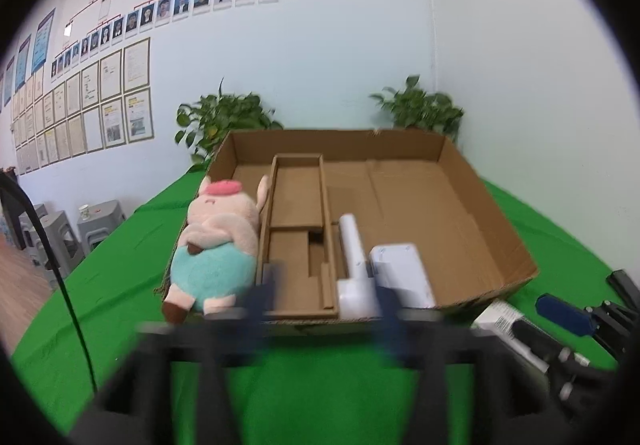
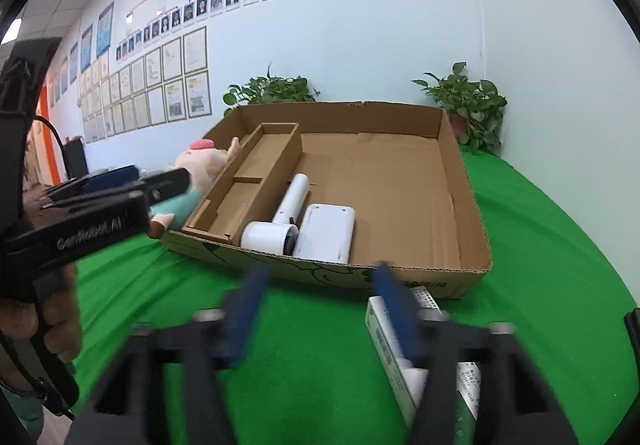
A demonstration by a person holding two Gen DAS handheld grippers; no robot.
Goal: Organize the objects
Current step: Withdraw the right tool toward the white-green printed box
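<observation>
A shallow cardboard box (image 1: 472, 169) (image 2: 468, 205) stands on the green table. In it lie a plush pig (image 1: 218, 245) (image 2: 200, 161) at the left, a white hair dryer (image 1: 352, 265) (image 2: 280, 217) and a white flat device (image 1: 400, 269) (image 2: 326, 231). A cardboard divider insert (image 1: 298, 205) (image 2: 256, 169) sits between pig and dryer. My left gripper (image 1: 326, 293) is open and empty at the box's near edge. My right gripper (image 2: 320, 285) is open, low over the cloth before the box. A white carton (image 2: 400, 345) (image 1: 504, 319) lies on the cloth under its right finger.
Green cloth (image 1: 120, 265) (image 2: 540, 245) covers the table. Two potted plants (image 1: 220, 121) (image 2: 468, 105) stand behind the box by the wall. Grey stools (image 1: 96, 221) stand left of the table. The left gripper's body (image 2: 92, 213) shows at the left in the right wrist view.
</observation>
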